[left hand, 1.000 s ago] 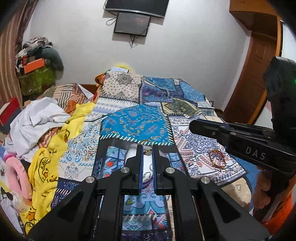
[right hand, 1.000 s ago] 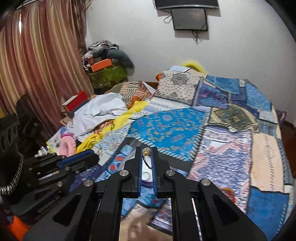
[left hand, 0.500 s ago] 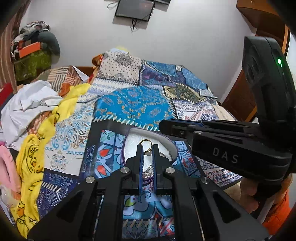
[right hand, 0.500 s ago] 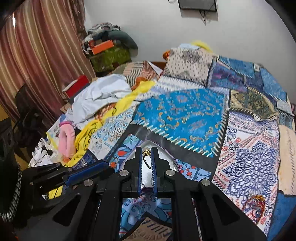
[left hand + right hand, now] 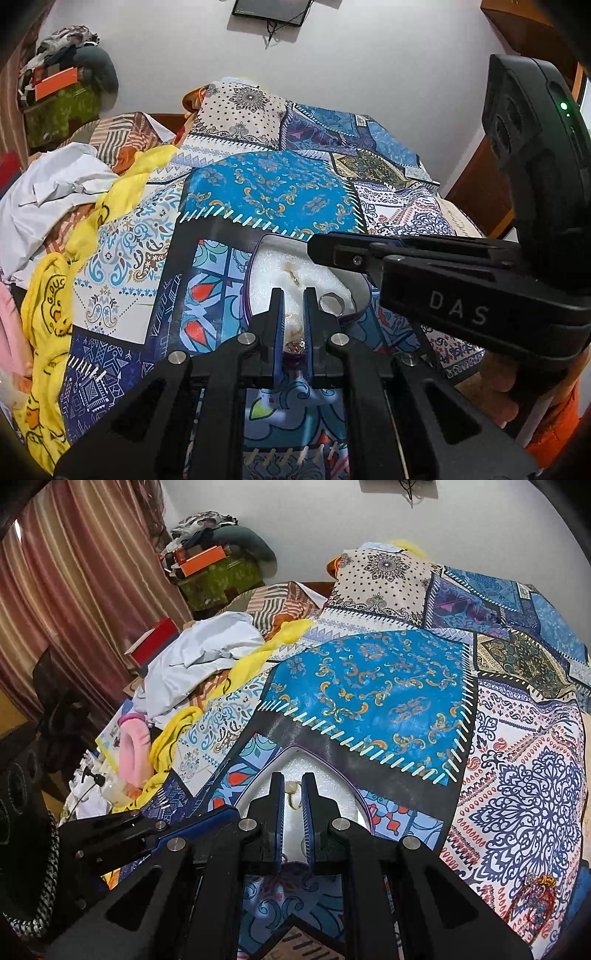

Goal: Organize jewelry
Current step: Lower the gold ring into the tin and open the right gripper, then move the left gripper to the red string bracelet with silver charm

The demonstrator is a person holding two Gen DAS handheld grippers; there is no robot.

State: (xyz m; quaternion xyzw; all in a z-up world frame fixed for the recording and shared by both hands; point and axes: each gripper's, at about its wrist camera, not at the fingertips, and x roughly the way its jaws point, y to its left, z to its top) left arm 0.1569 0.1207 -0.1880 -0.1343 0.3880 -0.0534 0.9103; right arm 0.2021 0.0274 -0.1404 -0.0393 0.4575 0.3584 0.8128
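Note:
An open jewelry box with a purple rim and white foam lining lies on the patchwork bedspread. On the foam sit a small gold piece and a silver ring. My left gripper hovers over the box's near edge, jaws slightly apart, with small jewelry between them lower down. My right gripper is over the box, jaws slightly apart; a gold ring sits between the tips on or just above the foam. The right gripper also crosses the left wrist view.
A red and gold bangle lies on the bedspread at the right. White and yellow clothes are piled at the bed's left side, with a pink item. Curtains hang at the left. A wooden door is at the right.
Both grippers have come down and forward over the open box. The right gripper's jaws have parted a little around the gold ring, which now sits lower, at the foam.

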